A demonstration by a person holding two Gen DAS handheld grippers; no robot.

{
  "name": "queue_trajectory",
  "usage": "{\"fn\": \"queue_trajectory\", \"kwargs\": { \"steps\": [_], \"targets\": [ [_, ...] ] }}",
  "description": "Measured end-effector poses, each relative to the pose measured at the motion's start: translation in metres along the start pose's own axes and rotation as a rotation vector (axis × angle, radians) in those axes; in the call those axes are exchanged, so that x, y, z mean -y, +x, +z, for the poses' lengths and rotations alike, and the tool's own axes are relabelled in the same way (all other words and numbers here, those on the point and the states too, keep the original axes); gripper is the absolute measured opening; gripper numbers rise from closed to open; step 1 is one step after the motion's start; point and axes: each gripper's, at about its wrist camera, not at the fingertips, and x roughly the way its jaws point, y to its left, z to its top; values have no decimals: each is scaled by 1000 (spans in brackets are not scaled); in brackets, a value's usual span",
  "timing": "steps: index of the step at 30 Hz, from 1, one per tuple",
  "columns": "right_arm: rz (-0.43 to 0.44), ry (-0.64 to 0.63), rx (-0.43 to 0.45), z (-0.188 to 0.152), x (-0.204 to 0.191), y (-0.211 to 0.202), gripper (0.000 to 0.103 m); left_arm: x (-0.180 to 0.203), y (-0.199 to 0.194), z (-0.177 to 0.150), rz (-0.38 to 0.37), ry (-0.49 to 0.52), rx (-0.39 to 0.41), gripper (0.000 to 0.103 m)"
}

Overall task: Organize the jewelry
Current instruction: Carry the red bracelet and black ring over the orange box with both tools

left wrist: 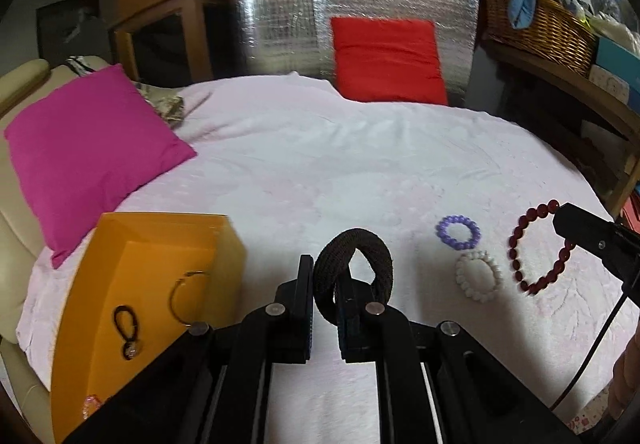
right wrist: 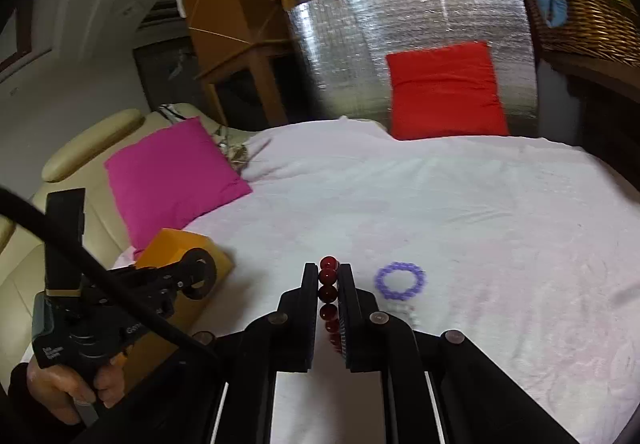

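My left gripper [left wrist: 325, 276] is shut on a dark brown fabric hair band [left wrist: 354, 272], held just right of the open orange box [left wrist: 160, 244]. The box holds a thin hoop [left wrist: 186, 296], a black hair tie with a charm [left wrist: 127, 328] and a pink bead piece [left wrist: 91, 404]. My right gripper [right wrist: 327, 276] is shut on a dark red bead bracelet [right wrist: 328, 296], which hangs from it in the left wrist view [left wrist: 538, 248]. A purple bead bracelet [left wrist: 458, 232] [right wrist: 400, 281] and a white bead bracelet [left wrist: 479, 276] lie on the pale pink bedspread [left wrist: 320, 164].
A magenta cushion [left wrist: 92, 152] lies behind the box on the left. A red cushion [left wrist: 388, 60] leans on a silver foil panel [left wrist: 280, 4] at the back. A wicker basket [left wrist: 540, 28] with clothes stands on a shelf at the right. A cream sofa [right wrist: 80, 164] borders the left side.
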Motion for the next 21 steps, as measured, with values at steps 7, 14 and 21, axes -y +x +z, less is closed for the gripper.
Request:
{"fn": "queue_trajectory", "kwargs": {
  "steps": [7,14,21],
  "targets": [
    [88,-32,-11,1,-38,5,10,-33,-21,-9,74,-69,42,10],
    [153,-74,-27,-3,-78,12,10,-75,-49,-35,190,-167,69,10],
    [231,-113,-32,-6,-125,20,10,-104,-64,-51,262,-257,74,10]
  ]
}}
